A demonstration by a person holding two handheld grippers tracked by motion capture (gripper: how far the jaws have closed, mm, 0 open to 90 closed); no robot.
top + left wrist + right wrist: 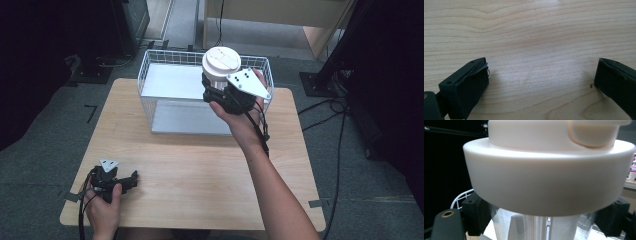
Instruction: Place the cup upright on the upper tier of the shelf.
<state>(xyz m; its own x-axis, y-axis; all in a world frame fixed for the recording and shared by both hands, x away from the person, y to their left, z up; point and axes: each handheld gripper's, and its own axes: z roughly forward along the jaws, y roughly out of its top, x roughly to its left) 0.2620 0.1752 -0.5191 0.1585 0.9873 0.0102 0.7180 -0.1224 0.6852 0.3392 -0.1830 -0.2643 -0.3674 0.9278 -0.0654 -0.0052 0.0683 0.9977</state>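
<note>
In the upper middle of the high view, the right gripper (220, 90) is clasping a clear container (536, 226) with a wide white lid (221, 60), holding it upright in the air over the right end of the white wire basket (150, 87). In the right gripper view the two black jaws are pressing against the clear wall just under the lid's rim. The lifting and carrying part is looking done; what is left, by my reading, is lowering the container into the basket and letting go, since it is not resting on the basket floor yet. At the lower left of the high view, the left gripper (131, 181) is lying idle on the wooden table (200, 165), jaws spread wide with nothing between them.
</note>
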